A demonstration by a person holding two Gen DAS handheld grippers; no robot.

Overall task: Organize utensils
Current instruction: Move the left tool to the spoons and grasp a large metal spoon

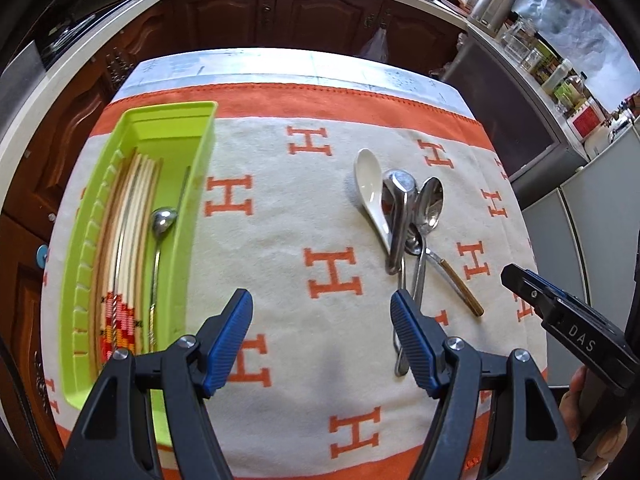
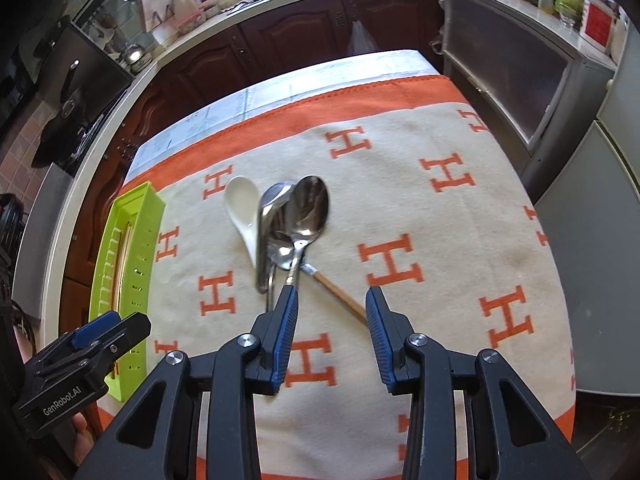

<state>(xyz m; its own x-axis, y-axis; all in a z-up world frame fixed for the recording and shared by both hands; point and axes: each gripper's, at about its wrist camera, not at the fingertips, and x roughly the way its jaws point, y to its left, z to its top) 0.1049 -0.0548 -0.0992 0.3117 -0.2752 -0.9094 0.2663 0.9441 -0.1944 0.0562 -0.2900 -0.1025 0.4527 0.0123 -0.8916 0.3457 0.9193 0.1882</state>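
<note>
Both grippers, left (image 1: 322, 306) and right (image 2: 332, 304), hang spread and empty over the cloth (image 1: 280, 240); heaped spoons (image 1: 404, 208) overlap mid-cloth, handles partly hidden, by the green tray (image 1: 200, 168) at its left edge.

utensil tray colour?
Lime green tray, clearest in the left wrist view.

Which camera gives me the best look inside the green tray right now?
The left wrist view: the green tray lies open to it, showing chopsticks and a metal spoon. The right wrist view catches it edge-on at far left, its contents mostly hidden.
</note>
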